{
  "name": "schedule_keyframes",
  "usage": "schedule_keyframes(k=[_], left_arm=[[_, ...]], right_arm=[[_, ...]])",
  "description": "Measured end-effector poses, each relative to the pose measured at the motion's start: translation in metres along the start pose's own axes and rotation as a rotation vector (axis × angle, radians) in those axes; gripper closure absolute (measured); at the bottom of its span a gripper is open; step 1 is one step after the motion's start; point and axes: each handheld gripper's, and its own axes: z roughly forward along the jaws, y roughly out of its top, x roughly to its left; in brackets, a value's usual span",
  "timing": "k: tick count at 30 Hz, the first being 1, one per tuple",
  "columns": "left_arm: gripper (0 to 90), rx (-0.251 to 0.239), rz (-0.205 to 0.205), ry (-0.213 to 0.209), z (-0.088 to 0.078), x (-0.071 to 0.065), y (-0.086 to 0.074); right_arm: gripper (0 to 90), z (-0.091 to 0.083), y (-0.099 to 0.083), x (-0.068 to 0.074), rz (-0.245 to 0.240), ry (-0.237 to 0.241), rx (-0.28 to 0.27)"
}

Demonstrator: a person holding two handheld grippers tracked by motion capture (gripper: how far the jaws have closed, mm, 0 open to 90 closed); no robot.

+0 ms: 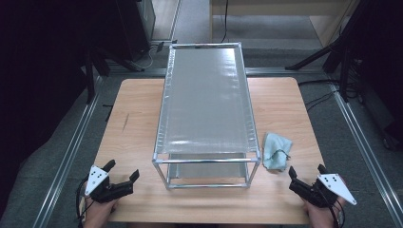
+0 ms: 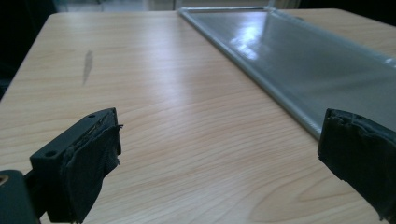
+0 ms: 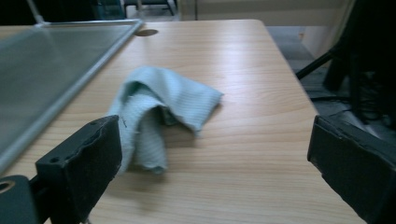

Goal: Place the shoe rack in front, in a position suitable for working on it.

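Note:
A crumpled pale green cloth (image 1: 276,150) lies on the wooden table (image 1: 138,118) just right of a metal-framed rack (image 1: 206,102) with grey mesh shelves. In the right gripper view the cloth (image 3: 161,107) lies a short way ahead, left of centre. My right gripper (image 1: 308,172) rests at the table's near right corner, open, nothing between its jaws. My left gripper (image 1: 122,170) sits at the near left corner, open and empty, pointing along the rack's left side (image 2: 280,60).
The rack stands in the middle of the table and reaches past its far edge. Bare wood (image 2: 154,93) lies left of it, with a dark smudge (image 2: 87,65). Dark tripod legs (image 1: 313,57) and cables (image 1: 328,97) stand on the floor beyond.

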Motion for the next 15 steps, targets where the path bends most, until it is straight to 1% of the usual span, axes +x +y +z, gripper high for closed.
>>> schedule_keyframes(k=[1,2,3,7,8,9,10,11,15], left_arm=[[0.0,-0.002,0.003,-0.014,-0.001,-0.002,0.001],[0.0,-0.002,0.003,-0.014,-0.001,-0.002,0.001],[0.0,-0.015,0.003,-0.051,-0.003,-0.008,0.003],[0.0,-0.027,0.023,-0.121,-0.006,-0.026,0.006],[0.0,-0.029,0.027,-0.131,-0.006,-0.029,0.007],[0.0,-0.03,0.034,-0.144,-0.006,-0.033,0.007],[0.0,-0.03,0.034,-0.144,-0.006,-0.033,0.007],[0.0,-0.034,0.049,-0.173,-0.006,-0.041,0.008],[0.4,-0.03,0.068,-0.216,-0.007,-0.052,0.009]], right_arm=[[3.9,-0.001,0.001,0.003,0.006,0.019,0.002],[3.9,-0.001,0.001,0.003,0.006,0.019,0.002],[4.5,-0.005,0.003,0.013,-0.008,0.068,0.001],[5.3,-0.014,0.008,0.035,-0.047,0.159,-0.017],[5.3,-0.017,0.01,0.042,-0.051,0.182,-0.023],[5.3,-0.018,0.011,0.045,-0.053,0.193,-0.027],[5.3,-0.018,0.011,0.045,-0.053,0.193,-0.027],[5.4,-0.022,0.013,0.054,-0.053,0.221,-0.036],[5.4,-0.028,0.016,0.064,-0.05,0.253,-0.046]])
